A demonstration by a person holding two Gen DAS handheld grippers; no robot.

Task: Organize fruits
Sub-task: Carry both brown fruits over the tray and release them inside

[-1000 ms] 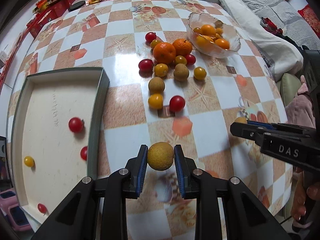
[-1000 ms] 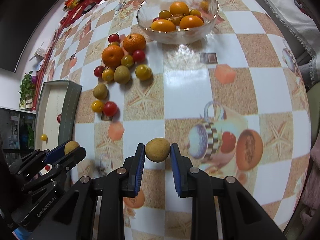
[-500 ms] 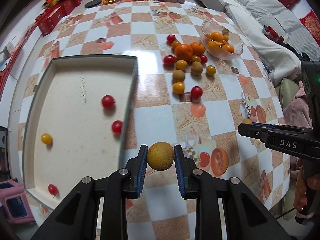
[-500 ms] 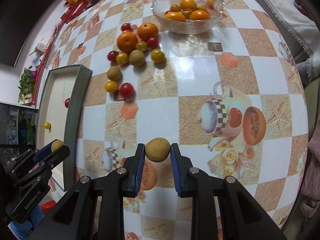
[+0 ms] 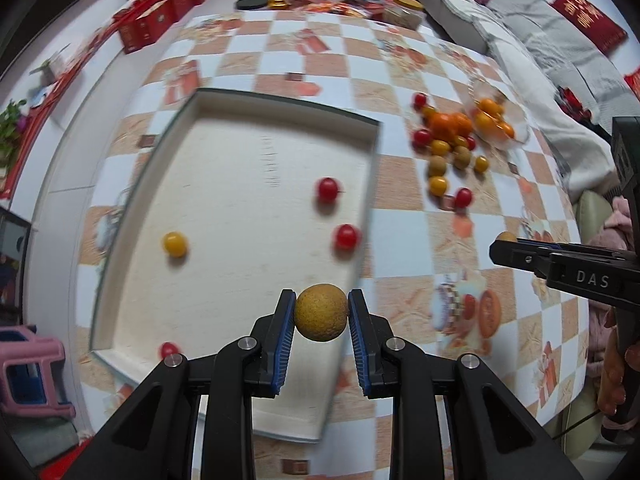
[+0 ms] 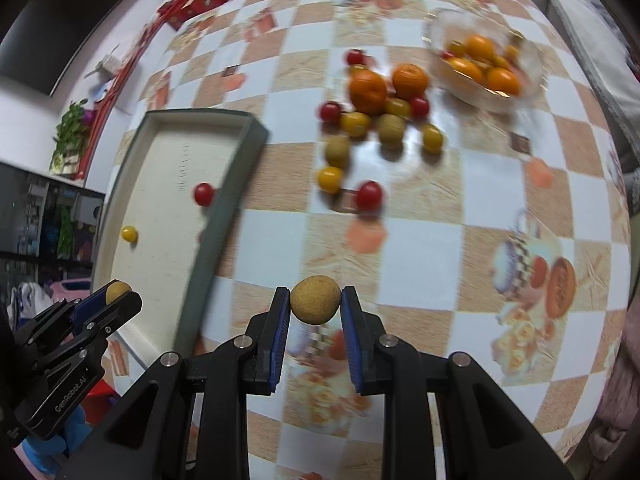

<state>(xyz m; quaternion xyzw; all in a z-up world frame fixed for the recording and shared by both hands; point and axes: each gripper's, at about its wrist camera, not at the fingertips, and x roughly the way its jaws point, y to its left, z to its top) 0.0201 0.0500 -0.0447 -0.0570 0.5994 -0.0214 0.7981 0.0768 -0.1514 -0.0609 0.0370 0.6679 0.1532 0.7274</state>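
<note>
My left gripper point(image 5: 321, 314) is shut on a round brown-yellow fruit point(image 5: 321, 312), held above the near right edge of a shallow grey-rimmed tray point(image 5: 376, 168). The tray holds red cherry tomatoes point(image 5: 328, 189) and a yellow one point(image 5: 174, 243). My right gripper point(image 6: 315, 307) is shut on a second brown-yellow fruit point(image 6: 315, 304), held above the tablecloth to the right of the tray point(image 6: 236, 184). A loose pile of oranges point(image 6: 367, 87), tomatoes and brown fruits lies beyond it.
A glass bowl point(image 6: 486, 68) with oranges stands at the far right of the table. Red boxes and snack packets point(image 5: 160, 20) crowd the far edge. A sofa with cushions point(image 5: 552, 60) runs along the right. A pink stool point(image 5: 28, 376) stands below the table's left side.
Both grippers have shifted left with their fruits still clamped. The left one now hangs over the tray's right edge, and the tray sits more central in both views.
</note>
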